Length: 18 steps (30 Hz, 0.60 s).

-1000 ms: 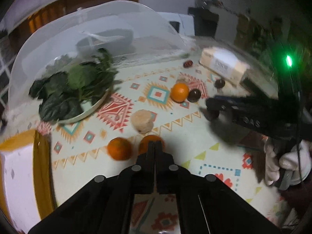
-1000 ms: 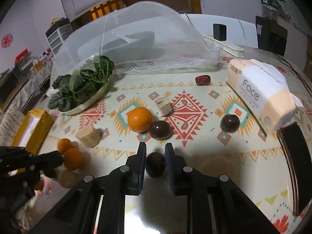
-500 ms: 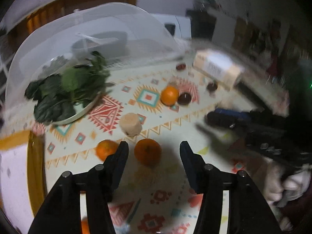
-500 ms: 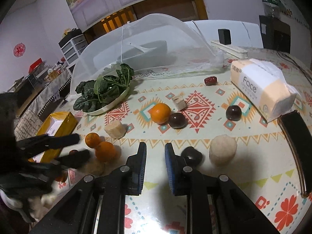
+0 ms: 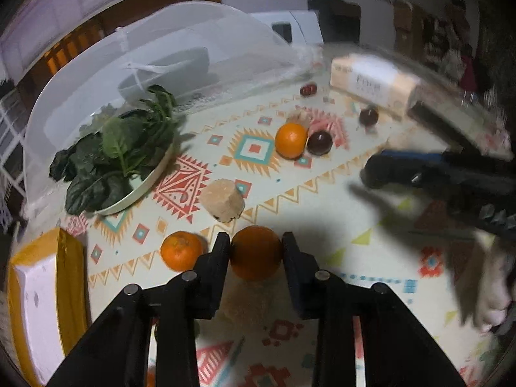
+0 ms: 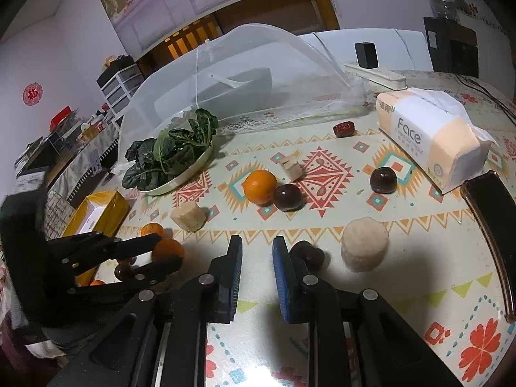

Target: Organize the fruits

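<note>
My left gripper (image 5: 256,248) is shut on an orange (image 5: 256,253), which also shows in the right wrist view (image 6: 168,249). A second small orange (image 5: 181,251) lies just left of it. A bigger orange (image 6: 260,186) touches a dark plum (image 6: 288,197) mid-table. Another plum (image 6: 383,179) lies near the tissue pack. My right gripper (image 6: 257,253) is open and empty; a dark plum (image 6: 308,254) lies on the cloth just right of its right finger. A red date (image 6: 344,129) lies farther back.
A plate of spinach (image 6: 171,158) sits at the edge of a mesh food cover (image 6: 245,74). A tissue pack (image 6: 432,138), a yellow box (image 6: 96,216), a beige round cake (image 6: 364,245), a beige block (image 6: 188,216) and a small cube (image 6: 292,167) lie on the patterned cloth.
My left gripper opened and then closed on the orange. My right gripper let go of the dark plum and pulled back; the plum now lies to its right.
</note>
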Each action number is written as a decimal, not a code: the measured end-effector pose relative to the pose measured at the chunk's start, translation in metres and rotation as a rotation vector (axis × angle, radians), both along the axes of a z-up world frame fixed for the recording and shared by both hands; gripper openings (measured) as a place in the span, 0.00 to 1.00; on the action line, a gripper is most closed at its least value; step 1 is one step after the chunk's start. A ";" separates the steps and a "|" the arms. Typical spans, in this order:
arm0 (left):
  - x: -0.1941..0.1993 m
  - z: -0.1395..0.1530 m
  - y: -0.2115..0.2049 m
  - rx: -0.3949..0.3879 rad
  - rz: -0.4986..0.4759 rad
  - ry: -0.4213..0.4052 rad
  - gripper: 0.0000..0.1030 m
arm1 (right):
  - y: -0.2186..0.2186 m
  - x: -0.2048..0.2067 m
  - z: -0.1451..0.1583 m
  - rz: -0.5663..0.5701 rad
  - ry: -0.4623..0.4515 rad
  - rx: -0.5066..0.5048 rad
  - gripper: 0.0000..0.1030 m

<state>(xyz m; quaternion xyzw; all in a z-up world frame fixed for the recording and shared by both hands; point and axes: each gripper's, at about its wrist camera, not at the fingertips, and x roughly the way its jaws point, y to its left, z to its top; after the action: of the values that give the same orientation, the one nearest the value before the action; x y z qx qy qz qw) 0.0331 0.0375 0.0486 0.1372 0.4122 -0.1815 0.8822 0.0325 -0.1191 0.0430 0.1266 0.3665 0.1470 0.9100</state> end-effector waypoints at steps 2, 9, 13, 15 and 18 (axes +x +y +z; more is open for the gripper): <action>-0.010 0.014 0.010 -0.061 0.028 -0.014 0.31 | 0.005 -0.003 0.003 0.007 -0.015 -0.013 0.20; -0.060 0.067 0.093 -0.225 0.192 -0.091 0.31 | 0.055 -0.021 0.026 0.104 -0.058 -0.036 0.20; -0.083 0.079 0.151 -0.239 0.325 -0.140 0.31 | 0.110 -0.036 0.046 0.220 -0.100 -0.034 0.20; -0.093 0.080 0.186 -0.246 0.398 -0.154 0.31 | 0.141 -0.042 0.054 0.286 -0.110 -0.021 0.20; -0.103 0.077 0.232 -0.275 0.487 -0.155 0.31 | 0.185 -0.047 0.060 0.367 -0.109 -0.007 0.20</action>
<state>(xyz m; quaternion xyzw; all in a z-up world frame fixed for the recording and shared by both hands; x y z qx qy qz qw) -0.0701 0.2690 0.1260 -0.0733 0.3357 -0.0075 0.9391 -0.0140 0.0658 0.1029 0.0465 0.3341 0.3159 0.8868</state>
